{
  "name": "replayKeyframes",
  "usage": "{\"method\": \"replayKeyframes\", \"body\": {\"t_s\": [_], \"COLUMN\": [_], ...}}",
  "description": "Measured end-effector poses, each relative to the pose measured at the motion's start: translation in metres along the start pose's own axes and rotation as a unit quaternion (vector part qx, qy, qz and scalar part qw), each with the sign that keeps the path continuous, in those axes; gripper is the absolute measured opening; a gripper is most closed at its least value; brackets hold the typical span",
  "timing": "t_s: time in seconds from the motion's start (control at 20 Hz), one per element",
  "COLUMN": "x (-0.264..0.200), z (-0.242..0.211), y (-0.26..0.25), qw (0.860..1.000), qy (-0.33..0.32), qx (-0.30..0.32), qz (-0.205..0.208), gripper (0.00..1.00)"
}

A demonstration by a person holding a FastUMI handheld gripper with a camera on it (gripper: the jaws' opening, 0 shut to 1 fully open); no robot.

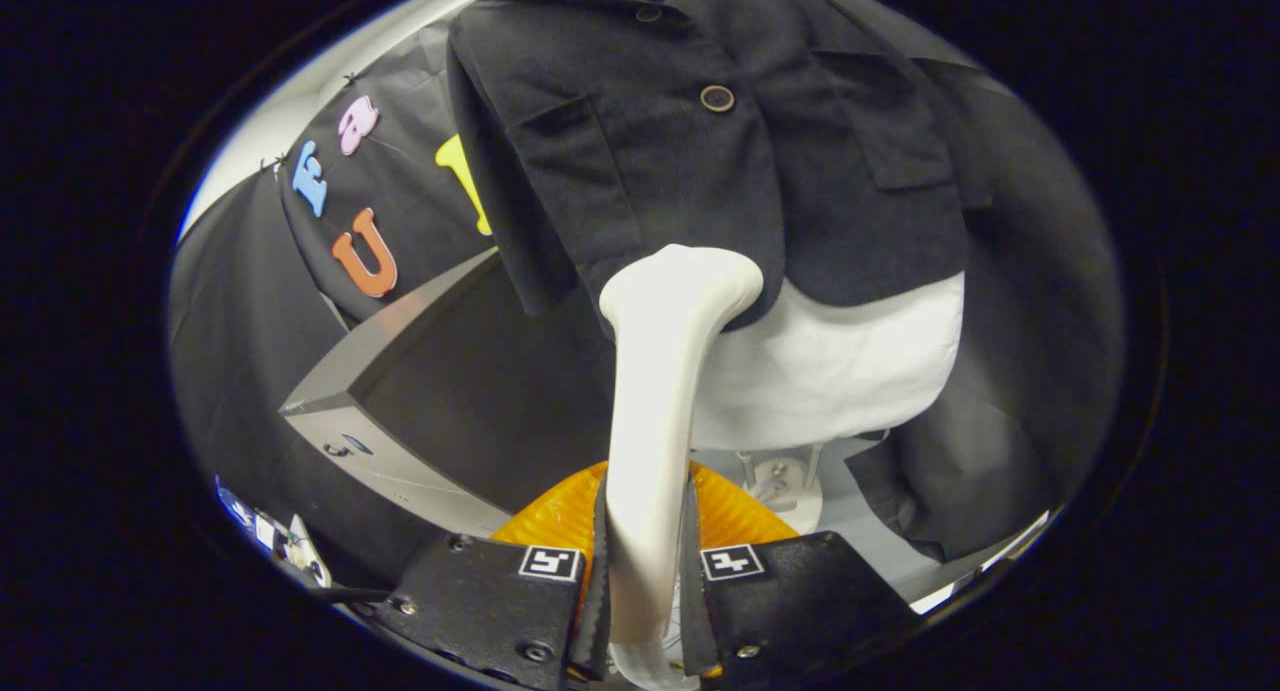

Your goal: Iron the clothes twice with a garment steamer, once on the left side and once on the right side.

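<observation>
Gripper view shows me my gripper (645, 591) low in front, with its two fingers (597, 561) pressed on both sides of the garment steamer (660, 391). I am clenching the steamer by its long white handle. The handle runs up from between the fingers, and the wide head at its top rests against the jacket (700, 161).

That jacket is dark and short. It hangs on a white dress form (840, 371), and the form's white belly shows below the jacket's hem. The steamer head sits right at the hem, near the middle front, on the side where I see a chest pocket (560, 161). A round button (716, 98) is higher up on the jacket, well above the steamer head. A second pocket flap (900, 141) is on the other side of the button.

Behind the handle, just beyond my fingers, there is an orange ribbed thing (730, 516). I cannot tell what it is. Past it I see the stand (780, 481) of the dress form, pale and round.

Off to one side of the steamer sits a big grey box (420, 391) with a dark top. Black cloth (250, 301) hangs behind it and around the dress form too.
</observation>
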State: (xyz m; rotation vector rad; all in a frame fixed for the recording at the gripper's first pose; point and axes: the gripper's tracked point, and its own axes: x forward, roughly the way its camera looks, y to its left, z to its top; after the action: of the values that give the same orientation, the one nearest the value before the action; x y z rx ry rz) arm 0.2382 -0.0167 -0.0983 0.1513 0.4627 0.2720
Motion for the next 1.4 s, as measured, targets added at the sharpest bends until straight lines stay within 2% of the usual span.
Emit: {"method": "replayKeyframes", "body": {"t_s": [0.3,0.45,0.55,0.7,0.95,1.15,1.4], "x": [-0.015,-0.051,-0.086,-0.138,-0.202,-0.234,-0.249], "z": [0.014,0.043,0.077,0.142,0.244,0.315,0.383], "y": [-0.001,-0.001,0.000,0.008,0.006,0.002,-0.006], "qw": [1.000,0.998,0.995,0.982,0.953,0.932,0.914], "qy": [-0.015,-0.050,-0.100,-0.181,-0.292,-0.348,-0.389], "qx": [-0.008,-0.014,-0.017,-0.036,-0.065,-0.088,-0.104], "qz": [0.003,0.019,0.025,0.036,0.049,0.052,0.053], "gripper": [0.31,0.31,0.31,0.31,0.31,0.31,0.31]}}
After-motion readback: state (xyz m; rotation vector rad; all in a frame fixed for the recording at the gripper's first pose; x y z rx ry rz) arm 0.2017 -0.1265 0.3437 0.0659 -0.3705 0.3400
